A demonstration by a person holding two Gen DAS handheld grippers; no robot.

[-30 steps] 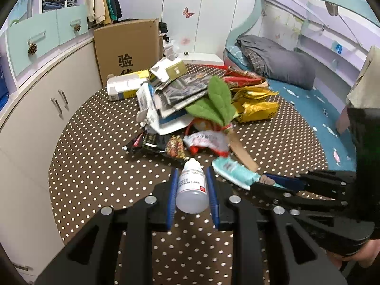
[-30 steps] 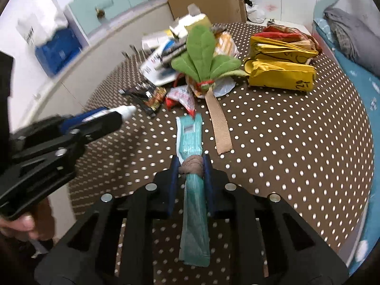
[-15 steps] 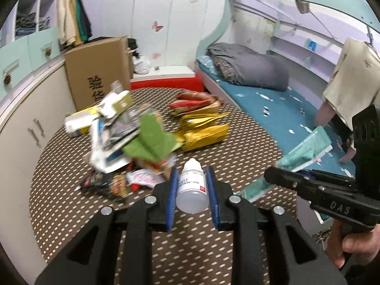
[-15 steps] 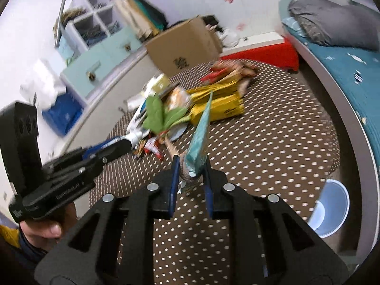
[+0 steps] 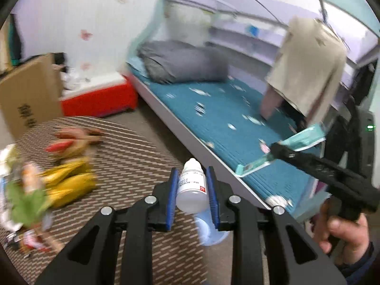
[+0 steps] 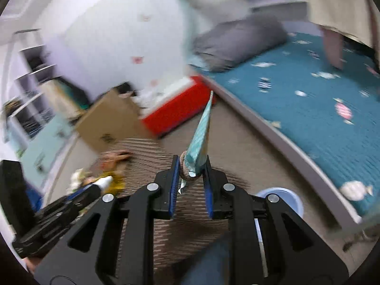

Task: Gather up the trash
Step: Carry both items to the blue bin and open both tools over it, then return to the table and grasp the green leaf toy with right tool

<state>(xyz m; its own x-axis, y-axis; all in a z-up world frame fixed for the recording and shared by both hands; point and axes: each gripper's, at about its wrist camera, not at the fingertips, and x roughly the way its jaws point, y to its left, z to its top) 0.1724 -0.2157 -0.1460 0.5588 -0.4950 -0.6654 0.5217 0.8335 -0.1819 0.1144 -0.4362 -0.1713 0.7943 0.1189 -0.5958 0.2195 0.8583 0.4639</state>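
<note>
My left gripper (image 5: pixel 192 182) is shut on a small white plastic bottle (image 5: pixel 191 188), held above the edge of the polka-dot table (image 5: pixel 128 156). My right gripper (image 6: pixel 190 173) is shut on a teal wrapper (image 6: pixel 200 137) together with a brown band; the wrapper also shows in the left wrist view (image 5: pixel 280 152), off the table on the right over the bed side. A light blue bin (image 6: pixel 282 200) stands on the floor below and just right of the right gripper; it shows blurred under the left gripper (image 5: pixel 209 231). The remaining trash pile (image 5: pixel 47 178) lies on the table at left.
A bed with a teal mattress (image 5: pixel 228 118) and grey pillow (image 5: pixel 182 64) runs along the right. A red box (image 5: pixel 97 99) and a cardboard box (image 5: pixel 26 95) stand behind the table. A beige garment (image 5: pixel 306 68) hangs at right.
Both grippers swung right, away from the trash pile toward the table's edge and the bed, each still holding its item. The blue bin has come into view below them.
</note>
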